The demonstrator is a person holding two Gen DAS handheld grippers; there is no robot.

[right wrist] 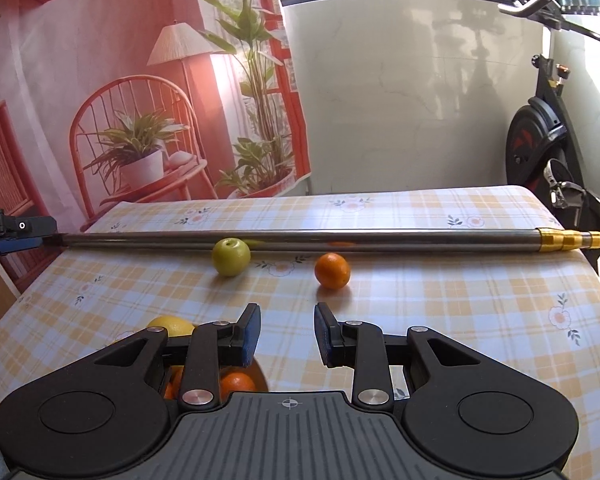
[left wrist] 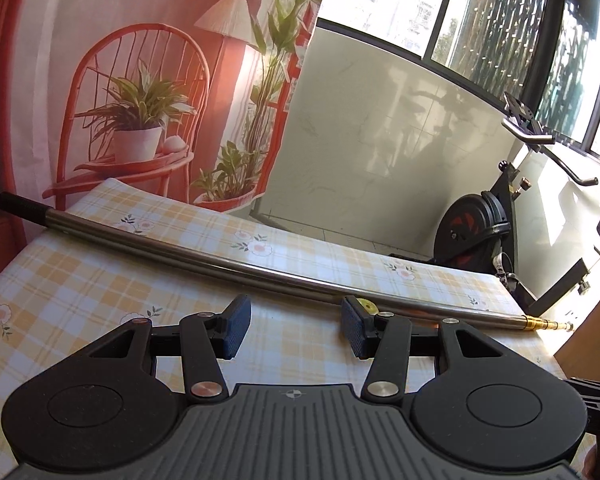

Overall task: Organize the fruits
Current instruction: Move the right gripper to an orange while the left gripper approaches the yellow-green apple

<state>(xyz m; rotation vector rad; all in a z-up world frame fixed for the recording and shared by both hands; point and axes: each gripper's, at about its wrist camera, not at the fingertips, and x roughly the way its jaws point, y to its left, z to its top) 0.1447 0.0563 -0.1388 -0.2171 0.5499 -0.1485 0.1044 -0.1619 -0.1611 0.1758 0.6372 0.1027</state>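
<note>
The right claw hangs spread and empty, aimed at the orange, which sits apart from the green apple with room to reach it. A metal pole lies just behind both. The left claw is also spread and empty over bare tablecloth.

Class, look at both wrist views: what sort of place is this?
Probably a home balcony or sunroom: a black exercise bike, barred windows, and a checked floral tablecloth.
</note>
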